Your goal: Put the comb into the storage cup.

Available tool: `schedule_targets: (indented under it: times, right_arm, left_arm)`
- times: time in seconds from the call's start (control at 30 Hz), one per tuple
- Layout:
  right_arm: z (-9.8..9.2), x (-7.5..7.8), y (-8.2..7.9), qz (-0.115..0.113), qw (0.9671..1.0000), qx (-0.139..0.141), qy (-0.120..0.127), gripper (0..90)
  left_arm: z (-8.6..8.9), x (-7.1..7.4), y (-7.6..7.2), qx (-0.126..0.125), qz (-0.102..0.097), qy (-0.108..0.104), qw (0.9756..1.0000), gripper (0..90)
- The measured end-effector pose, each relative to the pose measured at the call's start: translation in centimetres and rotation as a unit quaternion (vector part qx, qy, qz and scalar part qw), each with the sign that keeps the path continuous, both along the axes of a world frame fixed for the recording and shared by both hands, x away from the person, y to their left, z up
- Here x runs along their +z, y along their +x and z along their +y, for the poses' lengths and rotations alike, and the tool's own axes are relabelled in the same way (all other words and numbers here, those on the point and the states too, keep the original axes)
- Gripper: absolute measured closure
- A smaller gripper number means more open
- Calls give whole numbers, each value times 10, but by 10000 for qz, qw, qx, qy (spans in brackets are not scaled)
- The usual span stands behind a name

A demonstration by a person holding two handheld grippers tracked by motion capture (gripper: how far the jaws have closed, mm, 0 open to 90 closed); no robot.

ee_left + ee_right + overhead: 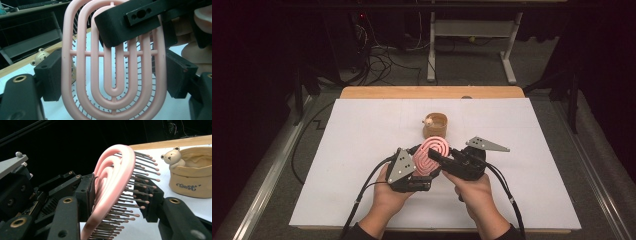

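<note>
White paper [362,150] covers the wooden table in the high view, with a dark room and loose cables beyond it. A tan pouch [435,125] with a little bear [428,120] on its rim stands mid-table. Just on the person's side of the pouch, a pink brush [430,155] is held up off the paper, between the left gripper [418,167] and the right gripper [438,159]. How either claw sits on the brush cannot be read from up here.

The left gripper view settles its own claw. It is clenched across the brush head, with one pad on each long edge and the open ribs facing the camera. One jaw of the right gripper lies over the upper ribs. The bear peeks out far to the left of the brush.

The right gripper view adds the side profile. The bristles point towards the pouch. One pad lies against the brush's smooth back and the other stands among the bristle tips. I cannot tell whether that claw is pressing yet.

As I judge it, the risk lies in that second grip. Bristles give way and the curved back is slick, so a squeeze there could bend the pins. It could also twist the head out of the left claw's edge hold and drop the brush beside the pouch.
</note>
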State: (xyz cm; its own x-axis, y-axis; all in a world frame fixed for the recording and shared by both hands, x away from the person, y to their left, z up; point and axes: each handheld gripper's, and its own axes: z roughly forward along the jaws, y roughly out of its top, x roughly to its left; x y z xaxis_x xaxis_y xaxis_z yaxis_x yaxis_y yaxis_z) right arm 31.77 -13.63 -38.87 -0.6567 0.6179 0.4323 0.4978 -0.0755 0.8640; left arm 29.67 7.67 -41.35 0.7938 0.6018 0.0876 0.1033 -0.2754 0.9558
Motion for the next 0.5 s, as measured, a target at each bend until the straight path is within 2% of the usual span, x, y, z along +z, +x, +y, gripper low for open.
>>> schedule_targets:
  times: [0.27, 0.5]
  right_arm:
    - [0, 5, -1, 70, 10000, 40, -26, 565]
    - [3, 8, 1, 242, 9995, 182, 67, 612]
  left_arm:
    - [0, 0, -1, 7, -6, -36, 10000, 180]
    - [2, 1, -1, 58, -62, -15, 10000, 180]
